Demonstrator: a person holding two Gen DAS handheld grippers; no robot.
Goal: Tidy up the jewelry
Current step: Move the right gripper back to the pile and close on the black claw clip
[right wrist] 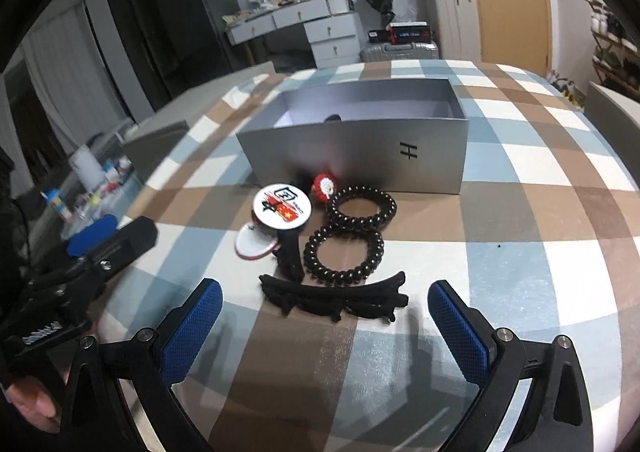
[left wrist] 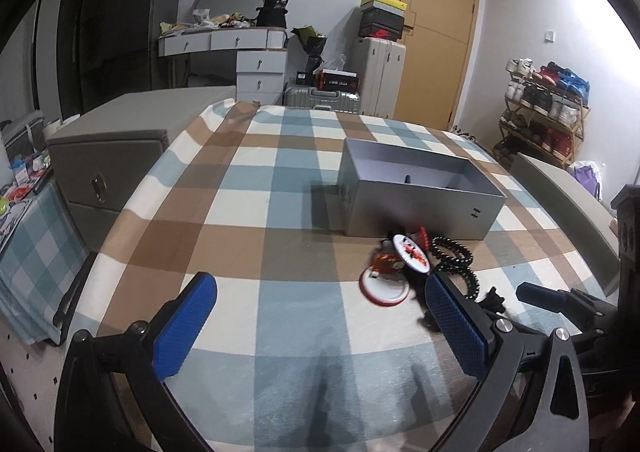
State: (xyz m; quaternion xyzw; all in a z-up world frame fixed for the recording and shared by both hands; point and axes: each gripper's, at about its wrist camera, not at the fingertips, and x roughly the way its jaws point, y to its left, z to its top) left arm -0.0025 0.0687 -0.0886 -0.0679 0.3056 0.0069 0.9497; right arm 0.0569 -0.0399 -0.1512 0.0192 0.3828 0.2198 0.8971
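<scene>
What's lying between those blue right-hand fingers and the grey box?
In the right wrist view: black hair clips, two black spiral hair ties, round badges, before the grey box.

Black "H"-like mark on grey box (right wrist: 352,155) front wall near its right end, printed round badge (right wrist: 282,207) lettering too small to read

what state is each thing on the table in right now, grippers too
grey box: lid off, open top, one small dark item inside
two black spiral hair ties: outside the box, flat on the cloth, touching
black hair clips: on the cloth, nearest the right gripper
round badges: on the cloth, overlapping
left gripper: open, holding nothing
right gripper: open, holding nothing
</scene>
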